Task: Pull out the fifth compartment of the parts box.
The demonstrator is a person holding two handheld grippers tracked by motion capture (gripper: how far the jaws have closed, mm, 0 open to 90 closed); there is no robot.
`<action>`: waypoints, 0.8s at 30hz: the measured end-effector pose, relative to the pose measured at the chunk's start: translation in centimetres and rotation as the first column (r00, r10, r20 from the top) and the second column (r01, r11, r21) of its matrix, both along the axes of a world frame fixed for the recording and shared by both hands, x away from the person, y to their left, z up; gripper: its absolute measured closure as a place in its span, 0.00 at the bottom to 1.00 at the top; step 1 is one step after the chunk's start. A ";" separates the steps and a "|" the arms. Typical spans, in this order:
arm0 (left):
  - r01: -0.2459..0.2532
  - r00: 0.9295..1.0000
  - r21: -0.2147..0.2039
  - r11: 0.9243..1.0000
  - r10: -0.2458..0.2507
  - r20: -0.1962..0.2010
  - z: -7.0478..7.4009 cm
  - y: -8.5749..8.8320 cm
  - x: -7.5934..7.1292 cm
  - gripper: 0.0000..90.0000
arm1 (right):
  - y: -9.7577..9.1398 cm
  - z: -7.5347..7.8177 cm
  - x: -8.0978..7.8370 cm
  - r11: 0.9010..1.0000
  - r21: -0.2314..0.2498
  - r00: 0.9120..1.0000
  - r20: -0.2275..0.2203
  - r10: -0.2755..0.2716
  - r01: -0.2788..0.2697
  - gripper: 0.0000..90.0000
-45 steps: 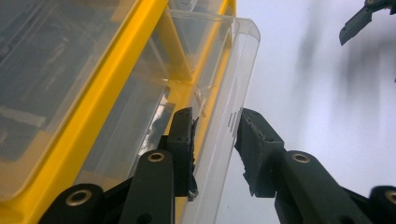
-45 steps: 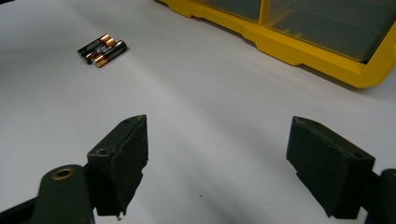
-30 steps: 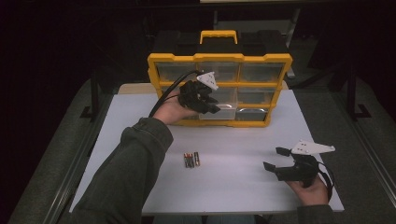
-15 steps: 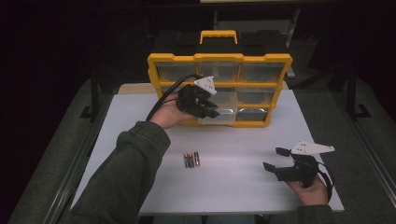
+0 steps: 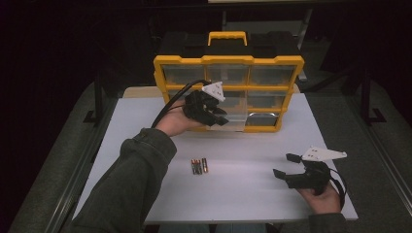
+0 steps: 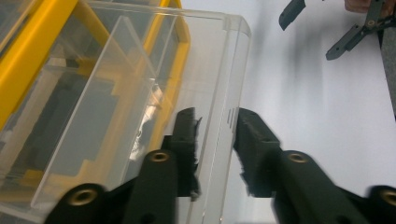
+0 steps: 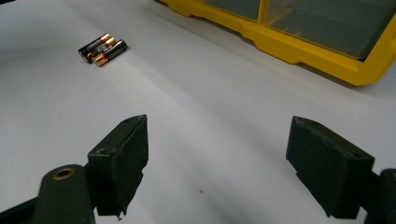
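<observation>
I see worktop (image 5: 243,194) white | organizer frame (image 5: 228,60) yellow, handle yellow, top black | drawer (image 6: 205,70) clear | batteries (image 5: 198,166) black with copper-gold ends | left tool (image 6: 212,140) black | right tool (image 7: 217,158) black, plate pale grey | sleeve (image 5: 131,184) olive green

1. In the high view the white table (image 5: 243,194) is lit moderately from above, while the surroundings beyond its edges are almost black.
2. The high view is soft and a little grainy; the batteries (image 5: 198,166) show little detail.
3. In the left gripper view the clear drawer (image 6: 154,93) carries pale reflections, and the left hand-held gripper (image 6: 212,154) looks blurred at the bottom edge.
4. In the right gripper view the right hand-held gripper (image 7: 215,163) is a little out of focus, and a soft shadow lies on the table under the yellow organizer (image 7: 299,51).
</observation>
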State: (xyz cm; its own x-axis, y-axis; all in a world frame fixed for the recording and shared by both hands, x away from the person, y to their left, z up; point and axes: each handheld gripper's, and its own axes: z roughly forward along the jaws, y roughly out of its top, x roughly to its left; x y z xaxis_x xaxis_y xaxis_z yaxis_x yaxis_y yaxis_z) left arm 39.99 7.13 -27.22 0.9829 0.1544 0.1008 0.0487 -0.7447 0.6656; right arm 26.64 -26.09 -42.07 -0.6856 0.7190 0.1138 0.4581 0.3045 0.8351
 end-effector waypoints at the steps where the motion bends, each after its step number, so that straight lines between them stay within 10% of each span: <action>1: 0.001 1.000 -0.013 1.000 -0.001 0.002 0.2 0.1 -0.1 0.68 | 0.0 0.0 0.0 1.000 0.000 1.000 0.000 0.000 0.000 0.22; 24: -0.054 0.998 -0.146 0.988 0.052 -0.020 2.7 5.8 -2.8 0.57 | 0.2 -0.2 0.1 1.000 0.000 1.000 -0.005 -0.009 0.009 0.22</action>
